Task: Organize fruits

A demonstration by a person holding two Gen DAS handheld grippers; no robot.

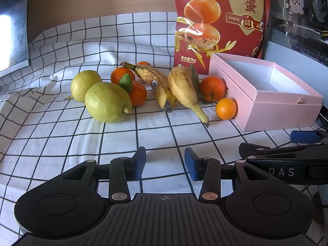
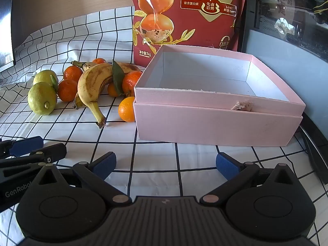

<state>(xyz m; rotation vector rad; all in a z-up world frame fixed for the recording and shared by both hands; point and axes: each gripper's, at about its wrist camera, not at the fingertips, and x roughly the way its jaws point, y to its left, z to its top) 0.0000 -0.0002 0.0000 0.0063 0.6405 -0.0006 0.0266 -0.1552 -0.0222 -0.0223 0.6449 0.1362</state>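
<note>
A pile of fruit lies on the checked cloth: two green pears [image 1: 107, 102] [image 2: 42, 98], two spotted bananas [image 1: 184, 90] [image 2: 93, 86] and several oranges [image 1: 226, 108] [image 2: 126, 109]. An open pink box [image 1: 266, 96] [image 2: 217, 106], empty inside, stands right of the fruit; one orange touches its left wall. My left gripper [image 1: 165, 164] is open and empty, low over the cloth in front of the fruit. My right gripper [image 2: 166, 164] is open and empty in front of the box. Each gripper shows at the edge of the other's view.
A tall red snack bag [image 1: 221, 20] [image 2: 190, 14] stands behind the fruit and box. A dark appliance [image 2: 287, 30] rises at the right and a dark screen [image 1: 12, 20] at the left. The checked cloth [image 1: 102, 139] spreads between grippers and fruit.
</note>
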